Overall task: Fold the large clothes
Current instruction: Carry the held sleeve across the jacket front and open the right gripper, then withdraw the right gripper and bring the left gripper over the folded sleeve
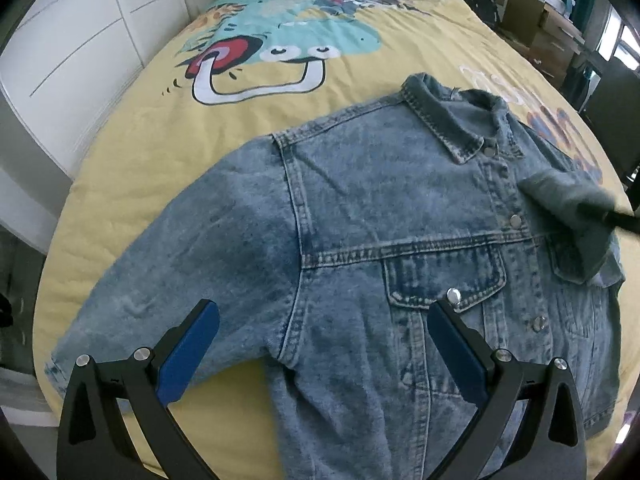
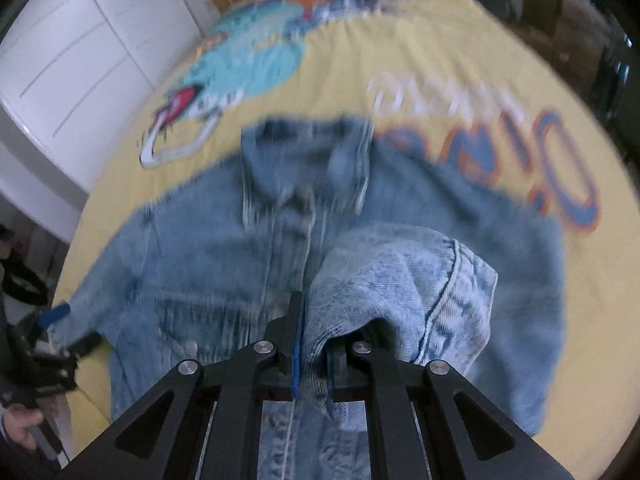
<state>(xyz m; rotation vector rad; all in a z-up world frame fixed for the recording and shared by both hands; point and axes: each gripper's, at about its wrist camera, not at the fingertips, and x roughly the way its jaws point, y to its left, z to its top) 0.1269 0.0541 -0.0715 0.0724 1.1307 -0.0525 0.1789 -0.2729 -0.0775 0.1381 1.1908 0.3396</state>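
Note:
A light blue denim jacket (image 1: 392,216) lies front up on the yellow bed, collar toward the headboard; it also shows in the right wrist view (image 2: 208,264). My left gripper (image 1: 324,344) is open and empty, hovering above the jacket's left armpit area, with its left sleeve (image 1: 168,280) spread out to the left. My right gripper (image 2: 314,348) is shut on the cuff of the right sleeve (image 2: 400,292) and holds it lifted over the jacket's front. In the left wrist view that sleeve (image 1: 576,208) hangs at the right edge.
The bed has a yellow cover (image 1: 160,120) with a cartoon print. White wardrobe doors (image 1: 68,36) stand to the left. Cardboard boxes and clutter (image 1: 552,20) sit at the back right. The left gripper also shows at the left edge of the right wrist view (image 2: 52,340).

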